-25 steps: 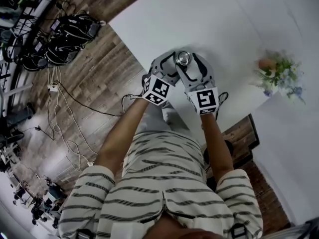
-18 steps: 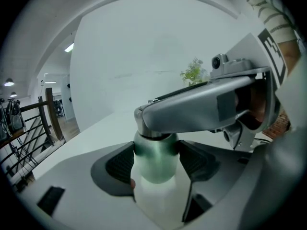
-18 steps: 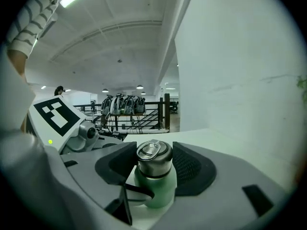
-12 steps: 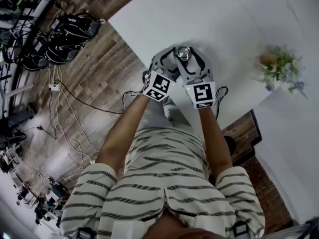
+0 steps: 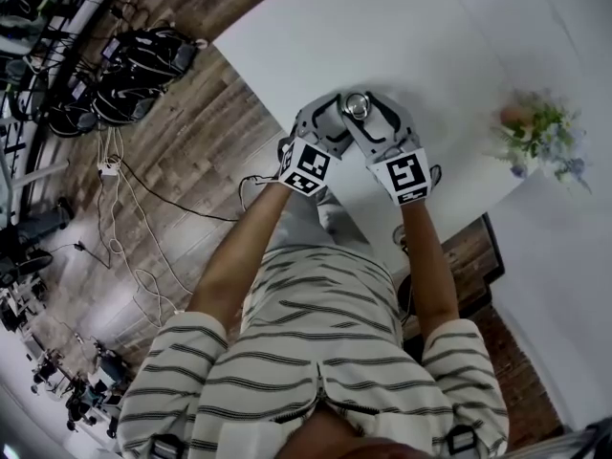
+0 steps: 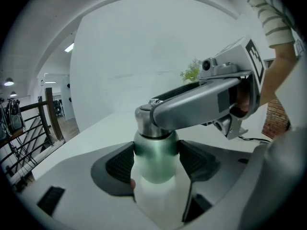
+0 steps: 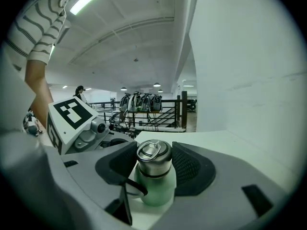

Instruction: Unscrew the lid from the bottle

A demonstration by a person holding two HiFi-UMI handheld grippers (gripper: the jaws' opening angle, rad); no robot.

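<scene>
Holding the left gripper [image 6: 156, 159] level near the edge of the white table [image 5: 449, 46], I have its 2 dark ribbed pads [image 6: 121, 163] pressed on either side of the bottle [image 7: 156, 190]. They clamp the rounded green shoulder, just under the metal neck. The bottle stands upright on the tabletop, green at the top and fading to a pale tone lower down.

My right gripper [image 7: 152, 163] comes in from the other side, and its long grey body crosses the top of the bottle in the left gripper view. Its own 2 pads [image 7: 187, 164] sit against the steel lid [image 7: 152, 152], 1 on each flank, so this gripper is closed on the lid. The lid is on the bottle, and a small metal loop lies flat on its top.

From the head view, both grippers meet over the bottle, with only the shiny lid showing between them. Each marker cube [image 5: 308, 165] points back toward my striped shirt [image 5: 325, 352]. A small bunch of flowers [image 5: 540, 137] stands well apart on the table to my right. Beyond the table edge on my left is a wooden floor [image 5: 191, 142] with loose cables [image 5: 134, 189] lying across it.
</scene>
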